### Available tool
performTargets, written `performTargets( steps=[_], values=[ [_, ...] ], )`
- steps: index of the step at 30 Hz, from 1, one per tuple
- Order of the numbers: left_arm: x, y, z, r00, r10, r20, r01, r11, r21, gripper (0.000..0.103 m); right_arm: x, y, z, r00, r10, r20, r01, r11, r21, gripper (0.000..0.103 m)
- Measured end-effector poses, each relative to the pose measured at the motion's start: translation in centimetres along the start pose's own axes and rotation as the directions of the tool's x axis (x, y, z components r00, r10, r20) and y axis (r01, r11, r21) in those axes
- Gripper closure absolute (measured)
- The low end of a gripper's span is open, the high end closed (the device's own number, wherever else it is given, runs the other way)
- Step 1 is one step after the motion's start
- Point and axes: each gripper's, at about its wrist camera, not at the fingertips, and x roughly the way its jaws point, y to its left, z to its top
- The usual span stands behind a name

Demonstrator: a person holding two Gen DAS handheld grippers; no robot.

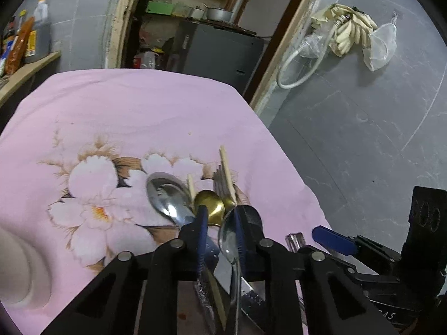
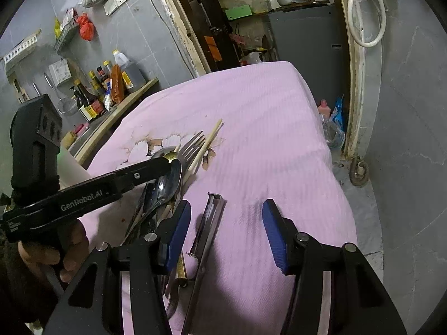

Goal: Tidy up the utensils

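The left tool [image 1: 220, 223], marked "GenRobot.AI", grips a shiny steel spoon [image 1: 229, 241]; the right tool [image 2: 226, 231] stands open above a flat metal peeler [image 2: 208, 231].

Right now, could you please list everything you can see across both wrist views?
Tablecloth: one, pink with a flower print, covering the table.
Spoons: two silver, a large one left in the pile and a smaller one between the left tool's fingers; one gold between them.
Fork: one, silver, in the pile.
Chopsticks: two, pale wood, beside the fork.
Peeler: one, steel, apart from the pile, in front of the right tool.
Bottles: several, dark and yellow, on the wall shelf.
Fridge: one, grey, through the doorway.
Hose: one, white, on the wall.
Left tool: black, blue pads, shut on the smaller spoon.
Right tool: open.
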Motion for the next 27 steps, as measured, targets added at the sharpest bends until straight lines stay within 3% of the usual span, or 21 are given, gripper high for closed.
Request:
performTargets(
  steps=[11,20,27],
  values=[
    [1.5,0.4,0.2,0.992,-0.095,-0.08,0.095,0.995,-0.006,0.086,0.2,-0.6,-0.1,1.0,0.015,-0.008,-0.015,1.0,0.015,0.055],
    [1.3,0.3,0.0,0.991,-0.086,-0.104,0.086,0.996,-0.002,0.097,0.4,-0.7,0.0,1.0,0.012,-0.011,-0.011,1.0,0.015,0.056],
    [0.4,0.3,-0.9,0.99,-0.091,-0.108,0.09,0.996,-0.017,0.099,0.4,-0.8,0.0,1.0,0.003,-0.014,-0.003,1.0,0.008,0.056]
  ],
)
